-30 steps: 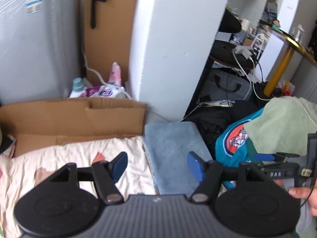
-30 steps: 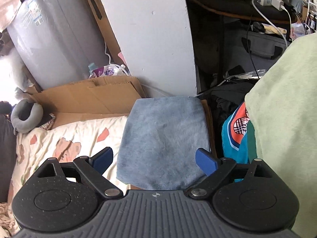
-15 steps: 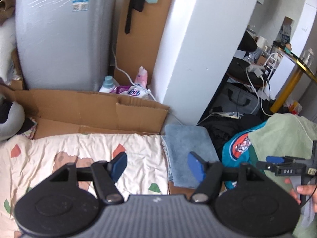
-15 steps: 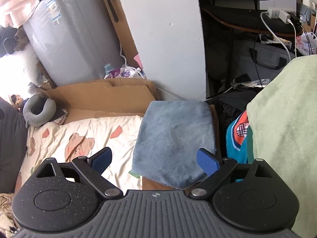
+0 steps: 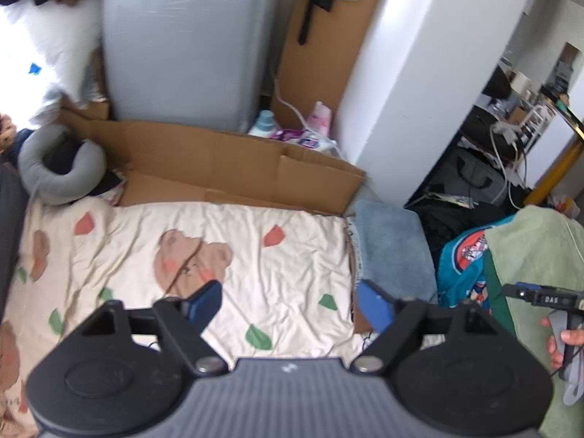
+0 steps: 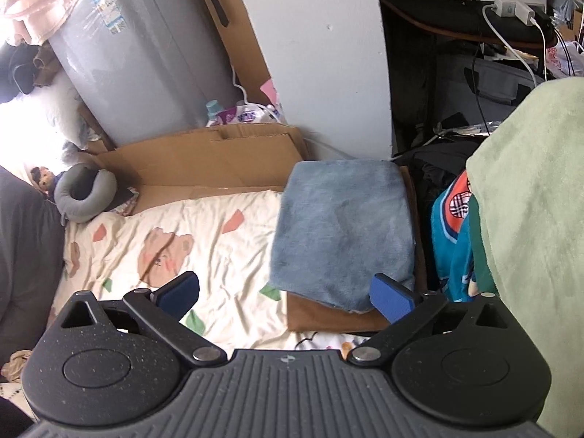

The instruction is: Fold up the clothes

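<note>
A: How are the two grippers being held?

B: The left gripper (image 5: 290, 308) is being held wide open above the cream bedsheet (image 5: 146, 241), with nothing gripped. The right gripper (image 6: 286, 294) is likewise being kept spread wide and empty.

A: And where are the clothes being kept?

B: A folded blue garment (image 6: 343, 230) is being supported on a brown board (image 6: 328, 319) at the sheet's right edge. To its right, a teal printed garment (image 6: 447, 241) is being partly covered by a pale green fleece (image 6: 529, 219).
</note>
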`<action>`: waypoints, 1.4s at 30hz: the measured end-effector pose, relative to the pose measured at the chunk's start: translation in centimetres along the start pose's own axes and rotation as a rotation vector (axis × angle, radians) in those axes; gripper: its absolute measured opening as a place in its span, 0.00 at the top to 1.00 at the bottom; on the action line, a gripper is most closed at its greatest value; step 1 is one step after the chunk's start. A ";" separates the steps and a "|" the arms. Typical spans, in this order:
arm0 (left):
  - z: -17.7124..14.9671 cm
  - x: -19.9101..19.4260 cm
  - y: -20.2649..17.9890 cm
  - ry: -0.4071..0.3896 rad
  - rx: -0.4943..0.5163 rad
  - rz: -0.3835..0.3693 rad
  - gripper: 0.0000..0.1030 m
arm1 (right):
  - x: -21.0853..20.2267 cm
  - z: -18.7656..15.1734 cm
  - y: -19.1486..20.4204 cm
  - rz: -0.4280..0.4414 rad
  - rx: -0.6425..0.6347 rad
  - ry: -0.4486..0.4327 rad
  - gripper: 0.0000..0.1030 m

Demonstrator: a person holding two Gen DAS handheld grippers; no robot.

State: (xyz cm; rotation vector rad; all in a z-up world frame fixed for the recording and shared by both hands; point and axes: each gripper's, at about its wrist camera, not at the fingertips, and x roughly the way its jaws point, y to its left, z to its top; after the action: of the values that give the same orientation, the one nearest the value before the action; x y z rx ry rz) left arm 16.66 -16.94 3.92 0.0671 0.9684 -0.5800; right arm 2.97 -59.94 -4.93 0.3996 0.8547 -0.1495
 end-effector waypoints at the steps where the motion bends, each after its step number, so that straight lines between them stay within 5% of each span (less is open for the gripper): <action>1: 0.0 -0.7 0.4 0.001 -0.008 0.008 0.15 | -0.5 0.1 0.5 -0.001 -0.002 0.003 0.01; 10: -1.7 -6.4 3.6 0.011 -0.048 0.056 0.07 | -5.1 1.6 5.5 -0.039 -0.054 0.051 0.00; 25: -7.7 -12.8 8.2 -0.057 -0.115 0.174 0.01 | -9.0 0.9 17.0 0.051 -0.216 0.074 0.00; 42: -14.2 -11.7 10.4 -0.055 -0.240 0.274 0.01 | -5.8 -6.1 23.5 0.091 -0.249 0.151 0.00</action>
State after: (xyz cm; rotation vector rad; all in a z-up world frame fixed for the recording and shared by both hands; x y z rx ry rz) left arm 6.03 1.33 2.88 -0.0300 0.9501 -0.2109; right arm 1.65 -36.16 2.54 0.2167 0.9888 0.0725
